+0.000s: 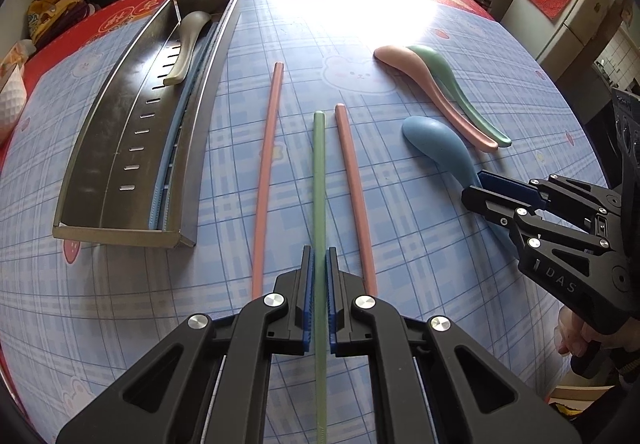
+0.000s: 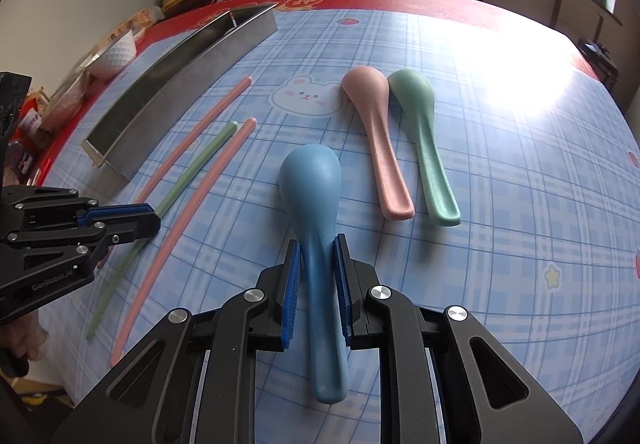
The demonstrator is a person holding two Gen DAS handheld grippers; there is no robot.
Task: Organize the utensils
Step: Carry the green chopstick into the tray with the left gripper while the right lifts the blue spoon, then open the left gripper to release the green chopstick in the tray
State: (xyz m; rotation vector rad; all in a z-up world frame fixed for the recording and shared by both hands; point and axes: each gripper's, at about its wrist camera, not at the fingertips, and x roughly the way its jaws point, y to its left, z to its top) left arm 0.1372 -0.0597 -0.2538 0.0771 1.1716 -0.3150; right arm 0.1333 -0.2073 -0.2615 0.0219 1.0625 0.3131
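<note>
Black left gripper (image 1: 319, 256), jaws lined with ribbed blue pads, clamped on a slim green chopstick (image 1: 319, 171) that runs straight away from the camera along the surface (image 1: 400, 23). Two matte pink chopsticks flank it: the left pink chopstick (image 1: 266, 163) well apart and reaching farther, the right pink chopstick (image 1: 354, 183) just beside it. Right gripper (image 2: 317, 244), of the same black, pivoted build, jaws pressed on the narrow handle of a speckled blue spoon (image 2: 310, 179), which lies bowl-down, its rounded back uppermost and far from the camera. Farther right, a pink spoon (image 2: 370, 103) and a green spoon (image 2: 416, 111) lie side by side, bowls touching, handles pointing near. At far left stands a long rectangular metal tray (image 1: 100, 139) of brushed steel, its floor pierced by short slots and split by a divider near its far end; inside, a grey spoon (image 1: 188, 43) leans on blue chopsticks (image 1: 168, 159) along the right wall. A glossy blue plaid cloth with bear and star prints, bordered red, covers the surface.
</note>
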